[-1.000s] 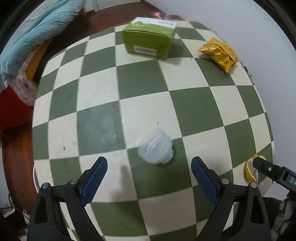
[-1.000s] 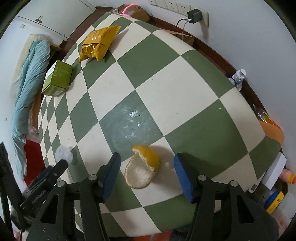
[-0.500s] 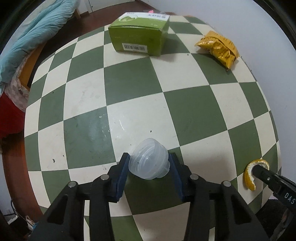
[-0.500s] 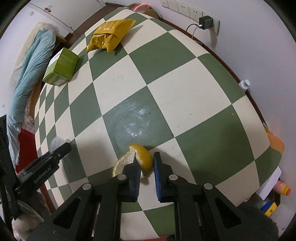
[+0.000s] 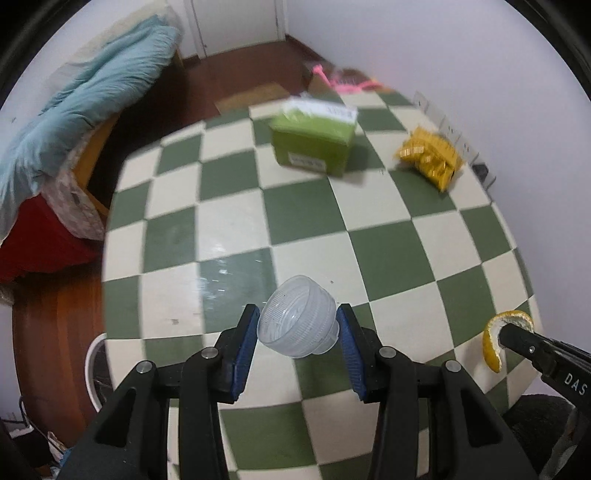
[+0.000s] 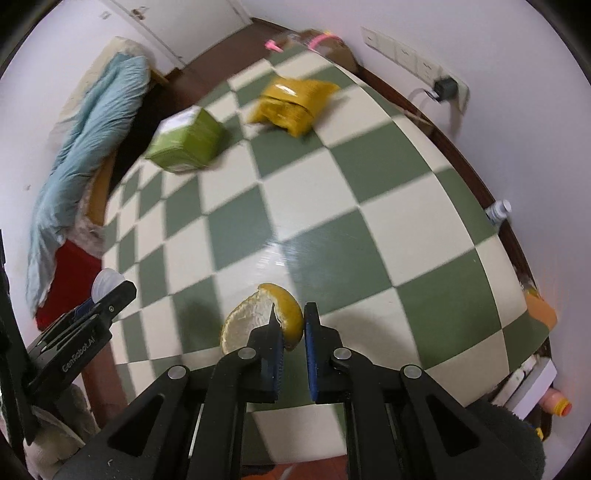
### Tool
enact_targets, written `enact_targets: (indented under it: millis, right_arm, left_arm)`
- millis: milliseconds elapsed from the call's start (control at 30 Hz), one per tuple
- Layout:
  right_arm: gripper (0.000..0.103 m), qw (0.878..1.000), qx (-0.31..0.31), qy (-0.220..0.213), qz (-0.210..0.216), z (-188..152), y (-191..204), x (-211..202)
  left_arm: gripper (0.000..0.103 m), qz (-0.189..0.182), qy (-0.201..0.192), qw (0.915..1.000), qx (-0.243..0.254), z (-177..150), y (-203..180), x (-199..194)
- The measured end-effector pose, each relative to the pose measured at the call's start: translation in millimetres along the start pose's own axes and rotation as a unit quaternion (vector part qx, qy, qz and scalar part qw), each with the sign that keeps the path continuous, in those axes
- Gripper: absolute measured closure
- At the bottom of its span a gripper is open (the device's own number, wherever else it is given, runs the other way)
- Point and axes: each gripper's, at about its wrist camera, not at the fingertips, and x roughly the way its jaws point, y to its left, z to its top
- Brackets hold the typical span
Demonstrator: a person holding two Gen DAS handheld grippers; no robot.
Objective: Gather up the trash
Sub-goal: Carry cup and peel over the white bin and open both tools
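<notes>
Plastic cup (image 5: 297, 326) sideways, open mouth toward left hand-held gripper (image 5: 297, 332).

Home, looks like a bedroom or a lived-in room. Cues: bed (image 5: 55, 177) with a rumpled light-blue quilt (image 5: 85, 110) and red cover along the wall, dark wood floor (image 5: 236, 77), white door (image 5: 236, 26). Bench (image 5: 388, 236) wears a green-and-cream checkered cloth. Wall socket strip (image 6: 406, 55) with a black charger (image 6: 445, 86) plugged in. Household clutter: green carton (image 5: 314, 144), yellow snack bag (image 5: 430, 157), small bottles (image 6: 498, 210) wedged beside the bench edge.
</notes>
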Motion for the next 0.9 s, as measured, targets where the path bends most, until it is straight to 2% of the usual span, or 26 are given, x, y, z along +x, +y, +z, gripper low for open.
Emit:
enact_targets:
  millis: [267, 400, 533, 667, 733, 900]
  right_arm:
    - [0.092, 0.995, -0.082, -0.029, 0.052, -2.0, 87.5, -51.3]
    - [0.092, 0.987, -0.132, -0.036, 0.085, -12.3, 152.4, -70.1]
    - [0.092, 0.978, -0.175, -0.024, 0.114, -28.6, 213.0, -71.6]
    - [0.092, 0.966, -0.219, 0.008, 0.135, -55.4, 276.2, -48.0]
    - [0.092, 0.960, -0.243, 0.035, 0.136, -76.0, 312.2, -20.6]
    - [0.093, 0.944, -0.293, 0.101, 0.113, -116.5, 380.5, 61.8]
  left_arm:
    - [0.063, 0.013, -0.063, 0.9971, -0.041, -0.7, 64.1, -78.5]
    - [0.063, 0.030, -0.097, 0.9922, -0.072, -8.2, 109.8, -120.7]
    - [0.063, 0.051, -0.114, 0.9866, -0.104, -23.8, 159.7, -151.8]
    - [0.063, 0.066, -0.111, 0.9801, -0.151, -52.7, 220.1, -165.7]
    - [0.064, 0.069, -0.098, 0.9762, -0.181, -71.1, 252.7, -162.7]
    - [0.064, 0.060, -0.032, 0.9629, -0.261, -123.6, 338.5, -117.5]
